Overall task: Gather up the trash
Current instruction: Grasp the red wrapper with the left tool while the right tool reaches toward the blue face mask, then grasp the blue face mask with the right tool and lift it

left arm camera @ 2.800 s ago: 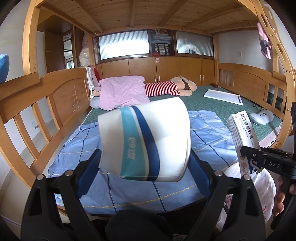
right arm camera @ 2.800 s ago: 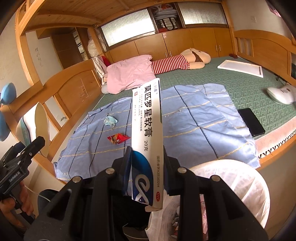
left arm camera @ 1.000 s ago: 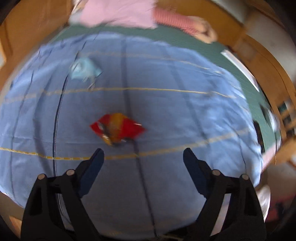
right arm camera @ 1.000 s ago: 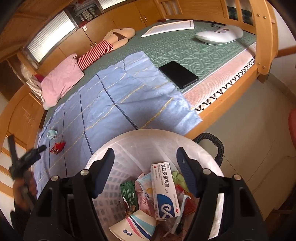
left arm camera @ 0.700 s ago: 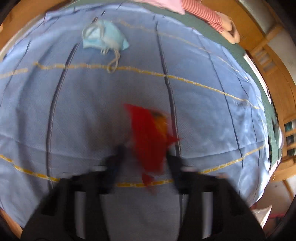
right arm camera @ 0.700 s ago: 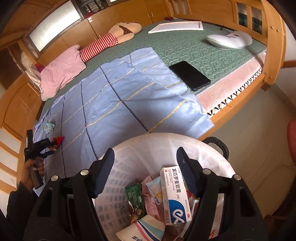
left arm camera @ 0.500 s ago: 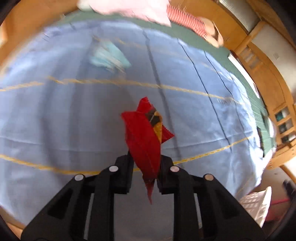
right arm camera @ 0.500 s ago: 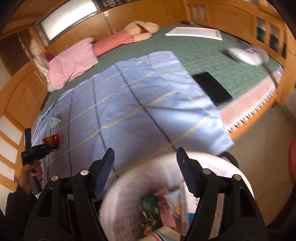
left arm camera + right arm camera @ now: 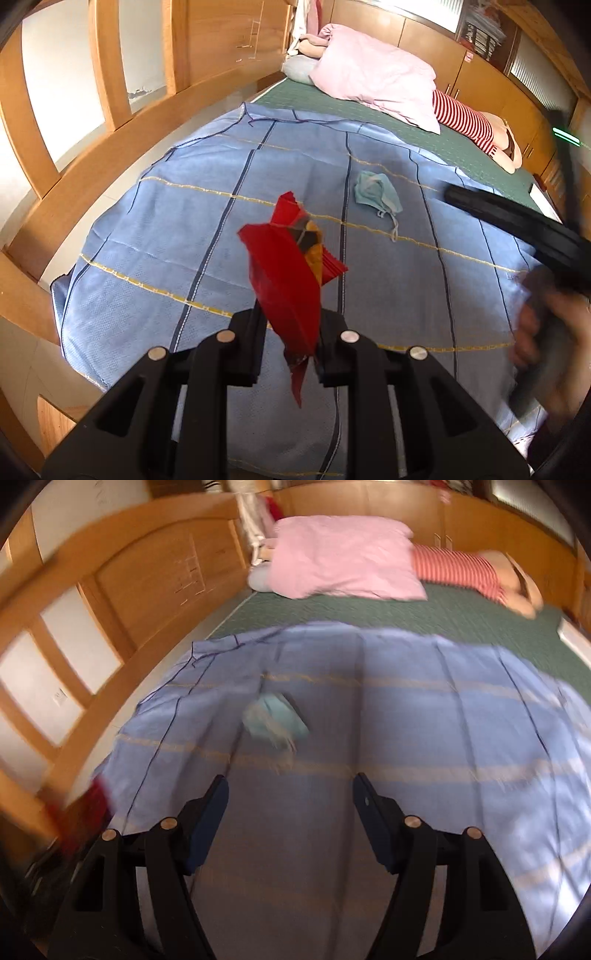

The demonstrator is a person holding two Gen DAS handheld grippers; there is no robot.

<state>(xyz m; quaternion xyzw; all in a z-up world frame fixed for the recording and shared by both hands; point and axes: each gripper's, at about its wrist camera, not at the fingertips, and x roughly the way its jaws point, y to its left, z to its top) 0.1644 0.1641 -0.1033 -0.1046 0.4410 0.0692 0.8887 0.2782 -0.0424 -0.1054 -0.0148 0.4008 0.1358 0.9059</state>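
left wrist view: the left gripper is clamped on a crumpled red wrapper, which stands up between the pads and is lifted clear of the blue checked cloth on the bed below. ahead of this claw and a little to its right, a pale blue face mask lies on the cloth, straps trailing toward the claw. at the right edge a blurred hand holds the other tool. in the right wrist view, the right gripper has its jaws apart and empty, and the mask sits just ahead of them, slightly left of centre; the picture is smeared, so detail is poor. the bin is out of sight in both views. to do this step well, it seems wise to keep the left claw squeezed so the thin wrapper does not slip, carry it high above the cloth, and line the open right claw squarely over the mask's bunched middle, not its loose straps, before closing.
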